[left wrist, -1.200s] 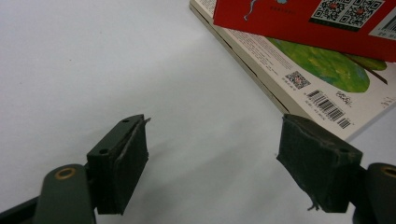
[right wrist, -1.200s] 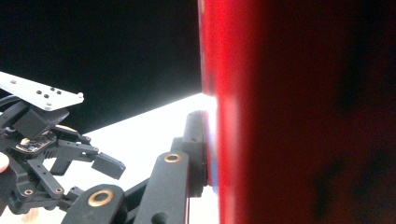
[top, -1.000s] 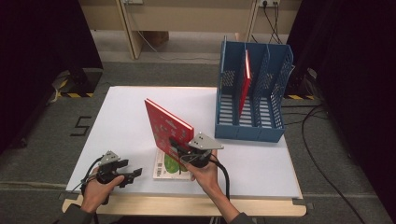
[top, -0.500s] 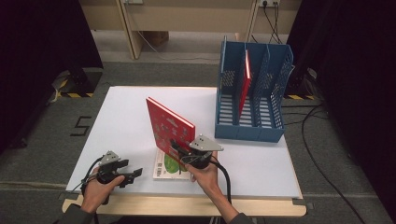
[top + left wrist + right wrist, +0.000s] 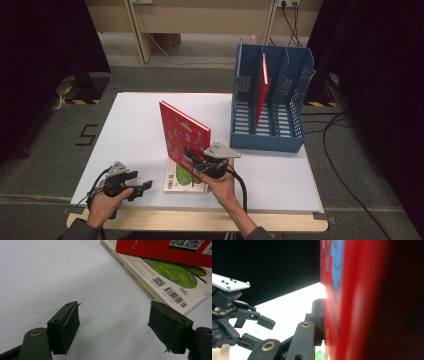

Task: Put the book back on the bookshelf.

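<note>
Two grippers: at the near edge of the white table (image 5: 125, 130), one in each hand.
Left gripper (image 5: 136, 188): low over the near left part of the table, jaws spread wide with nothing between; pads (image 5: 65, 326) seen in the left gripper view hovering above bare white surface.
Left hand (image 5: 102, 202): wrapped round the gripper body, cable looping beside it.
Right gripper (image 5: 192, 160): near the middle of the front edge, grey three-cornered plate on top, jaws pinched on the lower near edge of the red book (image 5: 184, 132).
Right gripper view: one black jaw pressed flat against the red cover (image 5: 362, 302); other jaw hidden behind the book.
Red book: held upright on edge, tilted slightly, cover with small coloured pictures facing left, bottom edge just above the flat book.
Flat book (image 5: 182, 177): lying on the table under the red one, pale cover with a green patch and a barcode; corner near the left gripper's right jaw in the left gripper view (image 5: 172, 282).
Blue file rack (image 5: 270, 100): on the far right part of the table, well apart from both grippers, three upright slots.
Second red book (image 5: 262, 87): standing on edge in the rack, leaning against a divider near the middle.
Floor beyond: grey, with cables at the right.
</note>
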A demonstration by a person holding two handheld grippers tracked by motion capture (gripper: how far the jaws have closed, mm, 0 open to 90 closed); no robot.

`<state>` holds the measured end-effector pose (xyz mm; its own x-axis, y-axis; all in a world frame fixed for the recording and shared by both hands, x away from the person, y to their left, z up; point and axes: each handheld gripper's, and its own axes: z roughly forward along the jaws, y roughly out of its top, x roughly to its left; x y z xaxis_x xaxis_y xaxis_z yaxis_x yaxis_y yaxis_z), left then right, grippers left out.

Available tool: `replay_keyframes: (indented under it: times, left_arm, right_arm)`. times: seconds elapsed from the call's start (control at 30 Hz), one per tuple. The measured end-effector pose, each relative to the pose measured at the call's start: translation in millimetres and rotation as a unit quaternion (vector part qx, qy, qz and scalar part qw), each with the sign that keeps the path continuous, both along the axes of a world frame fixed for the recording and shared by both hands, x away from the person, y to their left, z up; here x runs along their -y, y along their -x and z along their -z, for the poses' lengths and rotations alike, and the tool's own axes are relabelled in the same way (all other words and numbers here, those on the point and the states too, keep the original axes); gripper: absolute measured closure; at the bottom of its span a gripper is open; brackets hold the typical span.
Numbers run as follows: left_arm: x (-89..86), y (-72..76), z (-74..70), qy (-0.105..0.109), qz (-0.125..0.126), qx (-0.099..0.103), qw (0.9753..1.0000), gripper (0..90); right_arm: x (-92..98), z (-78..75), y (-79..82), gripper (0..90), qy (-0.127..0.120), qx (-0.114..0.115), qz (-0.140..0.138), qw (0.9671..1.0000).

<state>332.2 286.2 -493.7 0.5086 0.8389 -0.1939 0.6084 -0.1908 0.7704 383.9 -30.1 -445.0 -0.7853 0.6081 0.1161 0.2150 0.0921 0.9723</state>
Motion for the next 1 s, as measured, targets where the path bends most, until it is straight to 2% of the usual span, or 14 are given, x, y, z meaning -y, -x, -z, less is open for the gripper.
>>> replay_keyframes:
  times: [0.37, 0.53, 0.63, 0.9, 0.97, 1.0]
  left_arm:
    - [0.3, 0.3, -0.2, -0.004, 0.001, -0.001, 1.0000, 23.9]
    - [0.2, 0.4, -0.4, -0.003, 0.002, -0.001, 1.0000, 24.0]
    - [0.3, 0.3, -0.2, -0.003, 0.001, -0.001, 1.0000, 24.0]
    - [0.1, 0.3, -0.1, -0.003, 0.002, -0.001, 1.0000, 24.0]
    - [0.3, 0.4, -0.1, -0.002, 0.001, -0.002, 1.0000, 24.0]
    - [0.3, 0.4, 0.0, -0.003, 0.001, -0.002, 1.0000, 24.0]
  right_arm:
    - [11.9, -11.1, -1.4, 79.3, -0.019, 0.003, 0.001, 0.9998]
    - [17.5, -15.0, -0.9, 79.3, -0.012, 0.005, 0.009, 0.9999]
    - [20.8, -17.8, -0.5, 79.4, -0.018, 0.008, 0.011, 0.9997]
    - [39.0, -37.2, 3.6, 79.4, -0.038, 0.032, 0.024, 0.9985]
    - [46.9, -44.5, 5.5, 79.4, -0.041, 0.043, 0.033, 0.9977]
    - [50.7, -47.9, 7.4, 79.4, -0.042, 0.042, 0.038, 0.9975]
